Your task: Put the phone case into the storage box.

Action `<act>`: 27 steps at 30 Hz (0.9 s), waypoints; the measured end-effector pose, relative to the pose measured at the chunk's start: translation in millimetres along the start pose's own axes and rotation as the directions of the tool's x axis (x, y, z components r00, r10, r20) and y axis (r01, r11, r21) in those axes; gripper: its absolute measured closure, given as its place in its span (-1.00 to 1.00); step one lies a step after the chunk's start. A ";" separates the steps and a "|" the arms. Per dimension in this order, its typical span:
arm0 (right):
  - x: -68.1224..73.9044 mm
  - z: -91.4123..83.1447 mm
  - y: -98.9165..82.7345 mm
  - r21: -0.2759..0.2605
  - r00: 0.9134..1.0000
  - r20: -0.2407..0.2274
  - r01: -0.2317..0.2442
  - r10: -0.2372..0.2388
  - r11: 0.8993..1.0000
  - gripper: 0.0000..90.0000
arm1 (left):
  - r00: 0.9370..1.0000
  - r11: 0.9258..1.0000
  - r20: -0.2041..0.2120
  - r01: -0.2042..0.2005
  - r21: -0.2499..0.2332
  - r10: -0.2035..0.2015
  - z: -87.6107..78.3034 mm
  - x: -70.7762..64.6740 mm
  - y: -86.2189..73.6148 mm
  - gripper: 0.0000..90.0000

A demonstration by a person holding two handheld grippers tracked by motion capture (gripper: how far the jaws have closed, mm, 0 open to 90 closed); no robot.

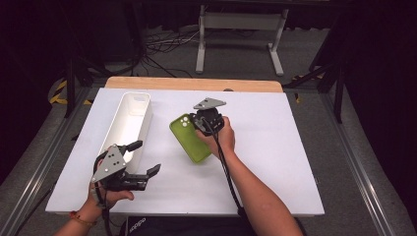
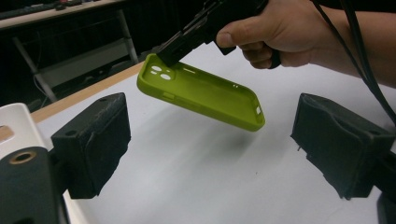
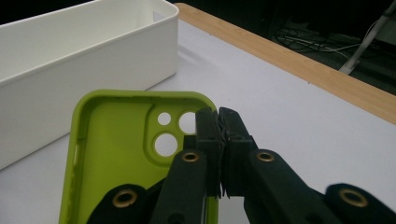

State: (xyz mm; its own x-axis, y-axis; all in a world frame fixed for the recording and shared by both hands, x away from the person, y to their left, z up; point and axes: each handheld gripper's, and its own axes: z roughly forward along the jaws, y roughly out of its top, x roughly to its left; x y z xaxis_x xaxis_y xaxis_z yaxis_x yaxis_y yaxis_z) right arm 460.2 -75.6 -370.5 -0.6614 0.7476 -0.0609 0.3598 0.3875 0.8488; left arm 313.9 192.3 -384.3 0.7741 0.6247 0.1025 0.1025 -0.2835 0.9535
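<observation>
A lime-green phone case (image 1: 189,142) hangs tilted over the middle of the white table top (image 1: 275,147), its camera-hole end up and a shadow under it. My right gripper (image 1: 197,123) is shut on the case's rim beside the camera holes. In the right gripper view the jaws (image 3: 218,116) pinch the edge of the case (image 3: 116,140), whose hollow side faces the camera. My left gripper (image 1: 146,157) stands open near the front left, with nothing between its pads. The left gripper view frames the case (image 2: 205,93) and the right gripper (image 2: 170,53) between its wide jaws (image 2: 215,135).
A long white bin (image 1: 136,96) lies at the left of the table, left of the case; its wall (image 3: 93,56) stands close in the right gripper view. A wooden strip (image 1: 196,83) runs along the far edge. A table frame and cables stand on the floor beyond.
</observation>
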 end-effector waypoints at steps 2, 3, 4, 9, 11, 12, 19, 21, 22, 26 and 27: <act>0.9 -3.4 -1.6 -0.007 1.000 0.001 0.001 -0.001 1.000 0.97 | 1.000 1.000 0.007 0.002 0.003 -0.002 5.1 -1.3 2.8 -0.72; 1.7 -5.5 -2.7 -0.016 1.000 0.002 0.001 -0.001 1.000 0.97 | 1.000 1.000 0.013 0.003 0.000 -0.003 8.6 -2.2 4.9 -0.72; 2.5 -7.5 -3.6 -0.020 1.000 -0.001 -0.001 0.001 1.000 0.97 | 1.000 1.000 0.015 0.007 -0.005 -0.007 11.9 -3.5 6.2 -0.71; 7.1 -16.6 -7.9 -0.050 1.000 0.006 0.005 -0.005 0.999 0.97 | 0.999 0.999 0.016 0.034 0.012 -0.034 31.3 -6.0 11.1 -0.68; 8.4 -19.2 -9.5 -0.059 1.000 0.007 0.006 -0.006 0.998 0.97 | 0.999 0.999 0.005 0.036 0.024 -0.036 35.6 -5.7 11.4 -0.68; 9.5 -21.8 -11.2 -0.071 1.000 0.004 0.004 -0.003 0.997 0.97 | 0.999 0.999 0.005 0.045 0.031 -0.045 38.6 -5.1 11.5 -0.67; 17.1 -33.9 -20.0 -0.117 0.999 0.031 0.030 -0.026 0.993 0.97 | 0.995 0.994 0.007 0.095 0.044 -0.096 59.5 -4.7 16.5 -0.56; 18.6 -37.1 -23.2 -0.138 0.998 0.045 0.037 -0.031 0.990 0.97 | 0.993 0.992 0.011 0.118 0.043 -0.119 64.3 -5.3 18.0 -0.53; 18.7 -38.5 -24.4 -0.146 0.998 0.049 0.041 -0.034 0.988 0.97 | 0.992 0.991 0.015 0.125 0.051 -0.126 66.9 -6.1 18.9 -0.51; 21.1 -44.8 -27.8 -0.176 0.997 0.059 0.049 -0.040 0.983 0.97 | 0.991 0.989 -0.005 0.134 0.066 -0.134 75.7 -7.3 19.8 -0.39; 21.6 -46.3 -28.2 -0.182 0.997 0.060 0.052 -0.042 0.982 0.97 | 0.990 0.988 -0.009 0.142 0.067 -0.142 77.4 -6.2 19.4 -0.36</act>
State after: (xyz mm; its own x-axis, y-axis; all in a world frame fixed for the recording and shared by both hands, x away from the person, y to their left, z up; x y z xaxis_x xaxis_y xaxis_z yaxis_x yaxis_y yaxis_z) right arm 405.3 -95.3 -371.4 -0.6353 0.7616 -0.1280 0.1989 0.3215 0.9258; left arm 359.4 126.6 -388.3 0.7463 0.6649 -0.0315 0.2530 -0.2396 0.9373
